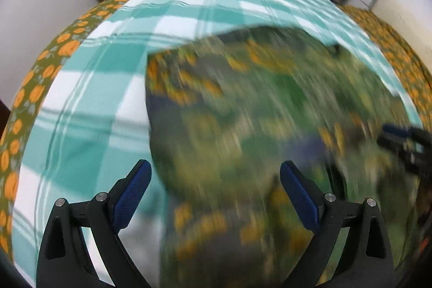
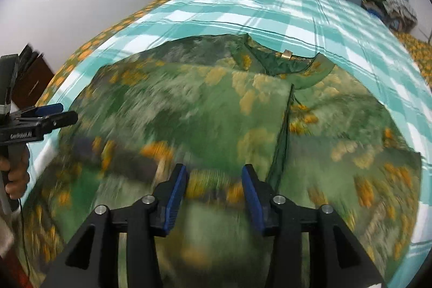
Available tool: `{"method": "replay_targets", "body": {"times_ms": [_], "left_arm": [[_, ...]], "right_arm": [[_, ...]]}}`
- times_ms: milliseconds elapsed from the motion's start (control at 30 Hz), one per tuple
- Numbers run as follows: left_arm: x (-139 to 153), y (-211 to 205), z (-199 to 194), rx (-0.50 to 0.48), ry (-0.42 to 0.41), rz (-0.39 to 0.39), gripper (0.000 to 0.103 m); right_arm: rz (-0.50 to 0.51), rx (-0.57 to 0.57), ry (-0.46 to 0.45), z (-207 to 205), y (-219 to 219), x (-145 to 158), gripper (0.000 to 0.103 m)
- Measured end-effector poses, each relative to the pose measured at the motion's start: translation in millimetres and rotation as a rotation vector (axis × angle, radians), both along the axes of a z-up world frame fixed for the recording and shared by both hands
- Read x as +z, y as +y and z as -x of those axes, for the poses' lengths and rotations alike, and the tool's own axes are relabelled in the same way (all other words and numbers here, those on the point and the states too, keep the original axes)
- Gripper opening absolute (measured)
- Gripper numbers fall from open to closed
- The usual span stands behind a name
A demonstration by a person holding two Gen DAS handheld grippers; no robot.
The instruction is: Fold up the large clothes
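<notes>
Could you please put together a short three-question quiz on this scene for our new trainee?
1. True or false: the green floral garment lies on a plain white sheet.
2. Which is open with nothing between its pads: A) left gripper only, B) right gripper only, C) both?
3. Fill in: the small gold label sits at the garment's ____.

Key: 1 false, the bedsheet is teal and white checked. 2 C. 3 neckline.
</notes>
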State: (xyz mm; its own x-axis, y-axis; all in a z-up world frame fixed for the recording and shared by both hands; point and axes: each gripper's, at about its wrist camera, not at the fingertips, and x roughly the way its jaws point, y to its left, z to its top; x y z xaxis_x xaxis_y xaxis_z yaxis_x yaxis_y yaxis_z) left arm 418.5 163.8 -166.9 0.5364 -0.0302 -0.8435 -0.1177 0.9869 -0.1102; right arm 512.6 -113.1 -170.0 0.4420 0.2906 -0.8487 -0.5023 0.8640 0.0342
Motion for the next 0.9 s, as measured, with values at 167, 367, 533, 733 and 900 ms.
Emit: {"method": "replay_targets", "body": {"times_ms": [167,367,533,733,900], "left_arm": [[-8.0,-36.1,76.9,-0.14,0.028,-0.075,0.096],[-16.9,-48.8,137.2,-0.169,0.072,-0.074,0.099],[-15.0,-51.7,164.3,-0.164,0.092,-0.078,0.099],[7.4,-71.1,187.9,-0.192,0.064,-0.053,0.099],[-14.7,-97.0,192.0,-0.29,0.159,-0.158,0.099]], "right_arm": [[-0.006,-0.043,-0.025,62.2,-53.7,11.5,0.046],[0.061,-0.241,0.03,118.6,-161.5,8.4,0.046],[0.09,-0.277,0.136,178.7,-198.7,-10.1,0.046],[0.17,-0.285,0.122,231.8,-193.6,0.5,0.048],[0.154,-0.211,0.201,245.0,-175.0,-6.8,0.049]]}}
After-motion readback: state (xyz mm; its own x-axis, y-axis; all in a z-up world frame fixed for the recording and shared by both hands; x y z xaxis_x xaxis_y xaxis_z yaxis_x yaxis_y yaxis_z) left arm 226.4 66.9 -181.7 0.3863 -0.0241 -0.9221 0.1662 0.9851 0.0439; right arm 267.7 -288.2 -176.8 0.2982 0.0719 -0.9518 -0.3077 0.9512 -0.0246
